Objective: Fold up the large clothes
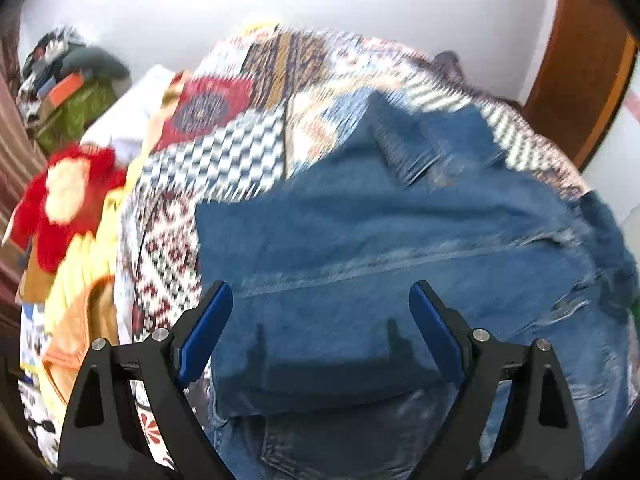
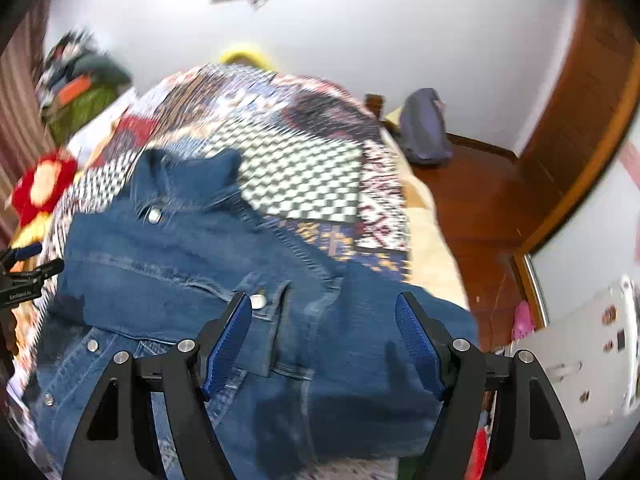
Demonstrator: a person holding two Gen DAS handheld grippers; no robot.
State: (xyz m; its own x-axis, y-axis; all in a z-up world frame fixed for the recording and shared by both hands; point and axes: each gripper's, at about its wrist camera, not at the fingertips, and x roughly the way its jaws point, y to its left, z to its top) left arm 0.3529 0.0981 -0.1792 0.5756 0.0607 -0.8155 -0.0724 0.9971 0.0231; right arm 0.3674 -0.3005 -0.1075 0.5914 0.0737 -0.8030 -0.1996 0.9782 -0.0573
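Observation:
A blue denim jacket (image 1: pixel 400 240) lies folded over itself on a patterned bedspread (image 1: pixel 224 160). My left gripper (image 1: pixel 320 288) hovers just above the jacket's near fold, open, with nothing between its blue pads. In the right wrist view the jacket (image 2: pixel 180 272) shows its collar, metal buttons and a pocket flap. My right gripper (image 2: pixel 324 300) is open above the right part of the denim, and nothing is pinched. The left gripper (image 2: pixel 46 258) shows at the left edge of that view, beside the jacket. Both views are blurred by motion.
A red and cream soft item (image 1: pixel 68 200) and yellow-orange clothes (image 1: pixel 80 280) lie along the bed's left side. A pile of things (image 1: pixel 72 92) sits at the back left. On the right are wooden floor (image 2: pixel 480 208), a purple bundle (image 2: pixel 424 128) and a wooden door (image 1: pixel 580 80).

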